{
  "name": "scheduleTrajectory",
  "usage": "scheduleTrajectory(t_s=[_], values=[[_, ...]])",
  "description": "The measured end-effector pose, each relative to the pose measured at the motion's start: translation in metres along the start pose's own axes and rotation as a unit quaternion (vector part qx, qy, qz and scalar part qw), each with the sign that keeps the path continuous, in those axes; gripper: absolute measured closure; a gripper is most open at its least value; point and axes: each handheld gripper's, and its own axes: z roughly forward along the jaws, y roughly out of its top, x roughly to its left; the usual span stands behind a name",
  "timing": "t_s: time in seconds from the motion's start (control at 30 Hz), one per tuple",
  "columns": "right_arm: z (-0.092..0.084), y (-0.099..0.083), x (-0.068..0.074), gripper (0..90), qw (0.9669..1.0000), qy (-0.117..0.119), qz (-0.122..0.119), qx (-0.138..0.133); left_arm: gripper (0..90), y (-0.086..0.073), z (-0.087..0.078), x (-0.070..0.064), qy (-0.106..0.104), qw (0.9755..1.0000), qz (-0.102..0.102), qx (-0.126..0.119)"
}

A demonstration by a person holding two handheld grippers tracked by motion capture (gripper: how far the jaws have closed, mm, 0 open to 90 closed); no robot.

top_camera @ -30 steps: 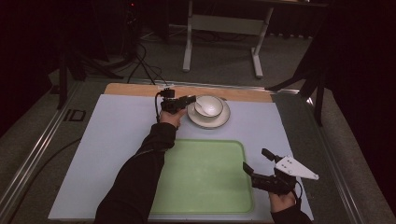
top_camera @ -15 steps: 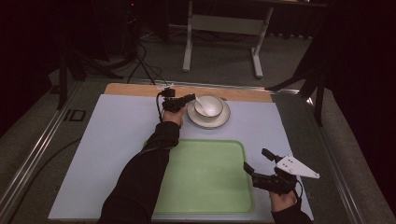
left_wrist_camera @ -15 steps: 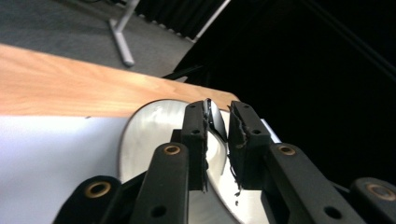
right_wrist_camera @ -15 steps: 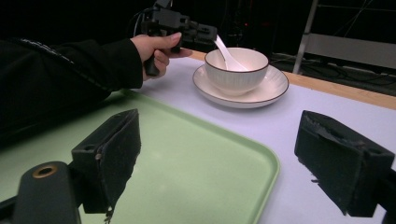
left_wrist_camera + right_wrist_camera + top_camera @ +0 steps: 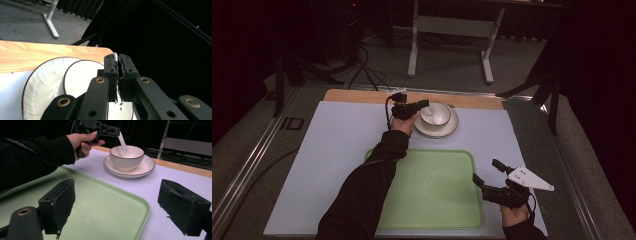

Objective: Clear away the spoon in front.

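A white bowl [image 5: 438,114] stands on a white saucer [image 5: 452,130] at the far middle of the table. A white spoon [image 5: 123,144] leans in the bowl, its scoop down inside. My left gripper [image 5: 426,104] has just closed on the top of the spoon's handle [image 5: 115,56] and is shut on it, above the bowl's left rim. The bowl [image 5: 80,77] and saucer [image 5: 42,82] lie below the jaws in the left gripper view. My right gripper [image 5: 486,171] stands open with nothing between its pads, low over the right edge of the green tray [image 5: 427,190].
The green tray [image 5: 100,205] lies on a pale mat [image 5: 337,140] at the near middle. A wooden strip [image 5: 362,96] borders the mat's far side. Beyond the table stand a white frame's legs [image 5: 414,50] and cables [image 5: 367,70] on the floor.
The left gripper has lifted a little at the bowl's rim, with the spoon's handle raised in it. The right gripper has stayed where it was.
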Motion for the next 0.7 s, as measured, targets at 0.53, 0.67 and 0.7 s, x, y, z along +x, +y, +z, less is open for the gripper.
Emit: scheduleTrajectory(t_s=[0.53,0.67,0.7], values=[[0.0,0.001,0.001,14.2,1.0,-0.003,-0.004,-0.001,86.2,0.032,-0.032,-0.038,0.011,0.9984,0.055,0.004],[0.001,0.001,0.002,14.2,1.0,-0.003,-0.005,-0.001,86.2,0.037,-0.043,-0.044,0.007,0.9983,0.058,0.005],[0.001,0.001,0.002,14.2,1.0,-0.004,-0.005,-0.001,86.1,0.041,-0.051,-0.048,0.003,0.9981,0.061,0.007]])
